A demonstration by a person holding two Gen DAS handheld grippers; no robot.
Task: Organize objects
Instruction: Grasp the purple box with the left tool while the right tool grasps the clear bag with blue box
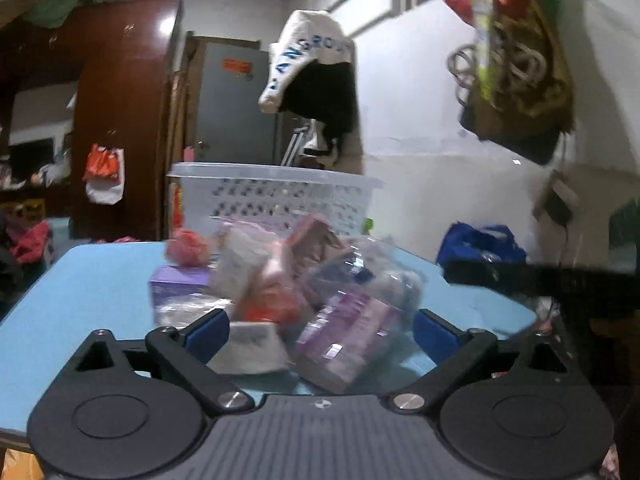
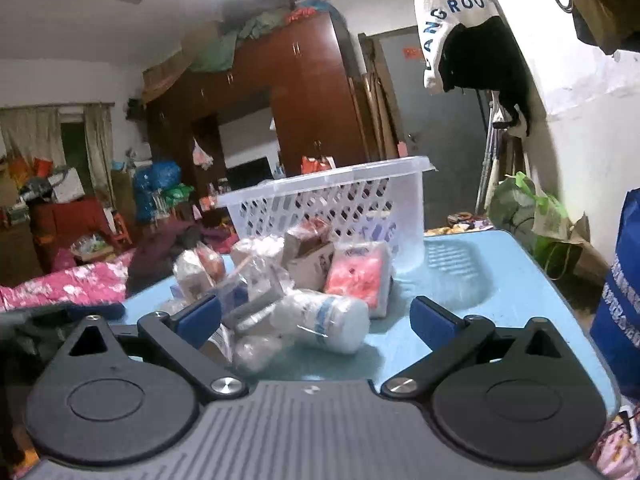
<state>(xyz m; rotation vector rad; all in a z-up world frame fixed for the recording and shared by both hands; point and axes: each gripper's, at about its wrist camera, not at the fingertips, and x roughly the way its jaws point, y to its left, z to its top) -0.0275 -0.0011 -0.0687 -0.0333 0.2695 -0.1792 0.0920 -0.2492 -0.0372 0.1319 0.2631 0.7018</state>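
A heap of small packets and boxes lies on the light blue table. In the left wrist view a purple packet and a white pad lie between the fingers of my open, empty left gripper. A white perforated plastic basket stands behind the heap. In the right wrist view my right gripper is open and empty, with a white wrapped bottle lying between its fingers and a pink packet just beyond. The basket stands behind.
The table ends close on the right, where a blue bag stands. A dark strap-like object crosses the right side of the left wrist view. A brown wardrobe and cluttered bedding lie beyond the table.
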